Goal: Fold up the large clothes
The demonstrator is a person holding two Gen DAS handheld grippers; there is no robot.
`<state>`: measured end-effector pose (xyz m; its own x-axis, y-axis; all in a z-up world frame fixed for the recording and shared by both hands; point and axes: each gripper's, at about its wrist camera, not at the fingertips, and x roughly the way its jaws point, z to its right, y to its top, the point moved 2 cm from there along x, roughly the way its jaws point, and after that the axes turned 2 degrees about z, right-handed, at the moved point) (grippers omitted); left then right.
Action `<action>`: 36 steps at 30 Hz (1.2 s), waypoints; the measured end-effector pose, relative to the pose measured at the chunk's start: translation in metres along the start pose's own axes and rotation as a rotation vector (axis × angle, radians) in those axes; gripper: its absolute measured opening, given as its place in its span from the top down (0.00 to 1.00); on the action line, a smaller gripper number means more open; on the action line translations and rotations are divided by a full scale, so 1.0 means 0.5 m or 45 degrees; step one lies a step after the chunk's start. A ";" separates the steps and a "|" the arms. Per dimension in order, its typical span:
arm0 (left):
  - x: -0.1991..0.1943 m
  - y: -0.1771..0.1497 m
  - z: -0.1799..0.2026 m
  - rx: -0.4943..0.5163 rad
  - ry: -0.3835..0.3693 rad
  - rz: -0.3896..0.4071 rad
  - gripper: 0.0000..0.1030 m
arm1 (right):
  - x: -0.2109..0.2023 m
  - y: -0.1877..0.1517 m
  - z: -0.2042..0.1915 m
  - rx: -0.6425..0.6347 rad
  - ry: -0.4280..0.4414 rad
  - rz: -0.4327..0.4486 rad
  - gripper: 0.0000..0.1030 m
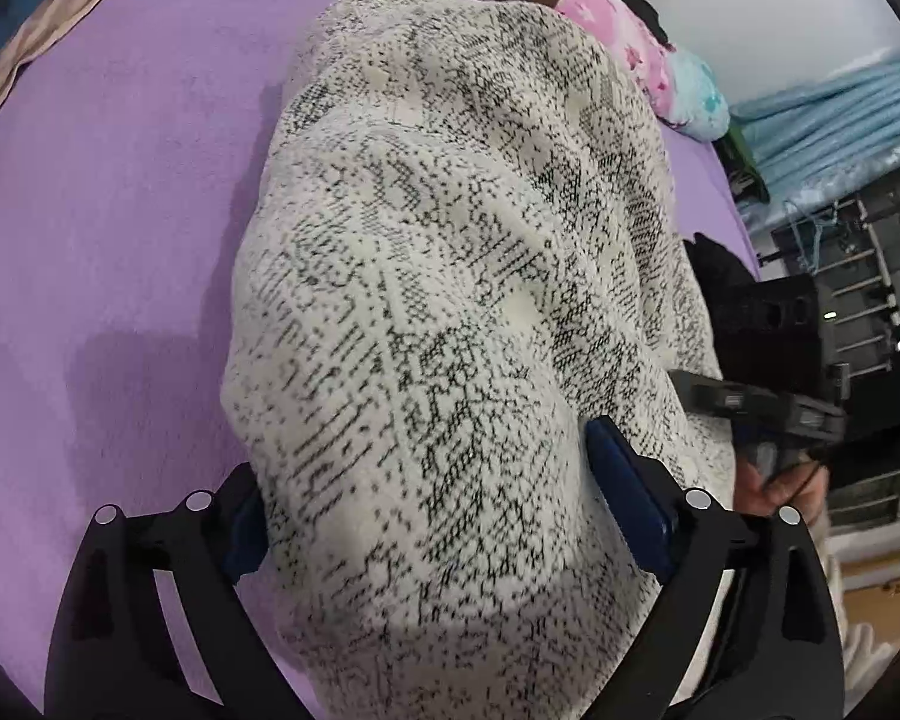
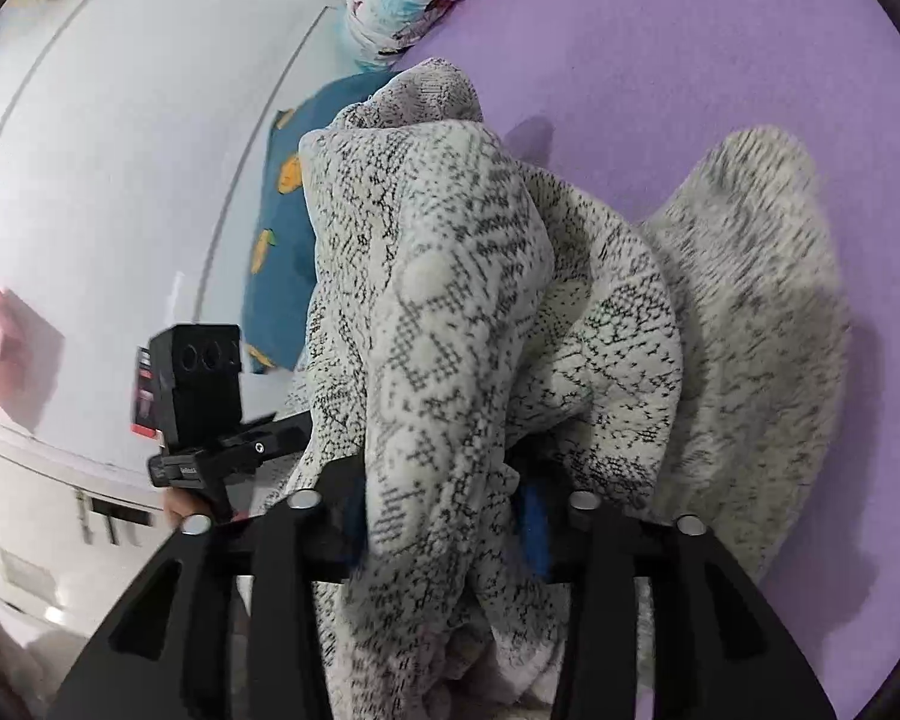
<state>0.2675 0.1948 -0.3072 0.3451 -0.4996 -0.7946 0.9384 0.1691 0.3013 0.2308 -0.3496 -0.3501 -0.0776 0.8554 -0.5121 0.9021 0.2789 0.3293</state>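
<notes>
One knitted garment (image 1: pixel 450 300), cream with a black speckled pattern, lies bunched on a purple bed sheet (image 1: pixel 120 210), its folds rising between both claws. Left gripper (image 1: pixel 432 516): jaws spread wide, blue pads at either flank of the fabric bulk; whether they press it cannot be told. Right gripper (image 2: pixel 444 516): jaws partly apart, a thick fold of the garment filling the gap between the blue pads; a firm hold cannot be confirmed.

Left wrist view only: beige cloth (image 1: pixel 48 42) at the sheet's far left edge, a pink floral bundle (image 1: pixel 618 30) beyond the garment, blue corrugated sheeting (image 1: pixel 840 114) and a metal rack (image 1: pixel 858 288) at right. Right wrist view only: a teal pillow with orange motifs (image 2: pixel 282 252), a white wall (image 2: pixel 120 150), a pink box (image 2: pixel 3 354). No containers seen.
</notes>
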 end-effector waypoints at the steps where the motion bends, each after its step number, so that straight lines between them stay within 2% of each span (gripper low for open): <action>1: 0.005 0.000 0.003 0.006 0.012 0.000 0.12 | -0.011 0.009 -0.007 -0.009 -0.043 0.056 0.18; 2: 0.006 -0.001 0.000 0.017 0.027 -0.002 0.12 | -0.023 0.017 -0.011 -0.017 -0.090 0.117 0.11; 3: 0.006 -0.002 0.004 0.022 0.035 -0.006 0.12 | -0.041 0.012 -0.008 -0.029 -0.095 0.151 0.09; 5: 0.007 0.007 0.032 0.027 0.052 -0.008 0.12 | -0.068 0.007 0.007 -0.023 -0.087 0.155 0.06; 8: 0.022 0.018 0.068 0.046 0.104 -0.013 0.11 | -0.076 0.001 0.058 0.030 -0.139 0.135 0.06; 10: 0.036 0.030 0.105 0.061 0.136 -0.020 0.11 | -0.049 0.005 0.111 0.108 -0.089 0.093 0.06; 13: 0.053 0.034 0.115 0.076 0.164 -0.034 0.10 | -0.036 0.000 0.151 0.181 0.033 0.055 0.06; 20: 0.067 0.056 0.128 0.069 0.148 -0.055 0.10 | -0.019 -0.013 0.188 0.179 0.066 0.021 0.06; 24: 0.067 0.066 0.126 0.050 0.118 -0.064 0.10 | -0.026 -0.010 0.183 0.185 0.031 0.033 0.06; 25: 0.070 0.064 0.124 0.046 0.115 -0.063 0.10 | -0.030 -0.011 0.191 0.187 -0.030 0.030 0.06; 27: 0.063 0.066 0.121 0.016 0.086 -0.066 0.11 | -0.033 -0.021 0.216 0.233 -0.050 0.012 0.06; 31: 0.057 0.059 0.115 -0.008 0.057 -0.073 0.12 | -0.020 -0.030 0.246 0.324 0.109 0.026 0.06; 34: 0.046 0.056 0.104 -0.019 0.035 -0.073 0.13 | -0.005 -0.033 0.248 0.355 0.287 0.069 0.06; 36: 0.039 0.050 0.092 -0.026 0.019 -0.071 0.13 | 0.009 -0.035 0.239 0.332 0.313 0.048 0.05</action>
<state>0.2968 0.1501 -0.2912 0.2926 -0.4961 -0.8175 0.9562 0.1589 0.2458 0.2654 -0.4031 -0.4530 -0.1134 0.9512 -0.2869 0.9817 0.1517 0.1149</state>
